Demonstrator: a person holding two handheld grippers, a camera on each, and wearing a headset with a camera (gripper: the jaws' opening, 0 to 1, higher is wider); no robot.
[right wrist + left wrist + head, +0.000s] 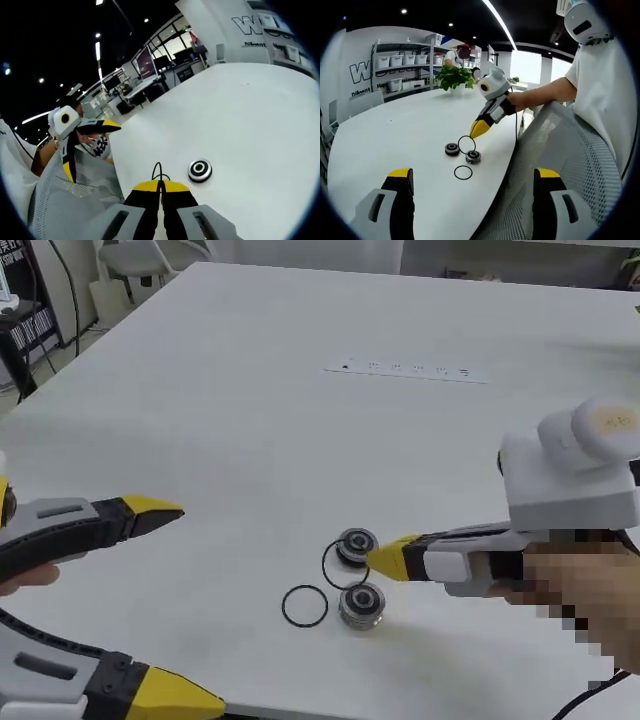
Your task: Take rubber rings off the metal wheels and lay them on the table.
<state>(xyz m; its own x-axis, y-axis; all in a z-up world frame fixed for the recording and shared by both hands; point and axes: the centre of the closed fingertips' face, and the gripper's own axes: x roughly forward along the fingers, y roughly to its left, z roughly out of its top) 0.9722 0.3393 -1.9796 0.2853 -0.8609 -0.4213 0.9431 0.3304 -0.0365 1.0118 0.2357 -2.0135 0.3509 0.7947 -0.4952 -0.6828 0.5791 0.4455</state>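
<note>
The white table [300,420] is seen in the head view with the work gathered near its front edge. The left gripper [200,608] is held well apart from the work at 9 o'clock, its jaws spread wide and nothing carried between them. The right gripper [375,558] is brought in from 3 o'clock, and its jaws are pressed together on the held ring [323,565]. In the right gripper view that ring is seen as a thin black loop rising from the closed tips. Two wheels are set close together. The far wheel [356,545] is found just beside the right tips at 10 o'clock, and the near wheel [361,603] at 7 o'clock. The held ring is spread out from the tips toward 9 o'clock and overlaps the far wheel in the head view. In the left gripper view it appears raised between the wheels, so it is judged to be off its wheel, though this cannot be told for certain. A loose ring [284,606] is laid flat at 8 o'clock, just beside the near wheel. The laying-down is judged to turn on the bare table at 9 o'clock of the right tips, past both wheels. The right gripper is by far the nearer.
</note>
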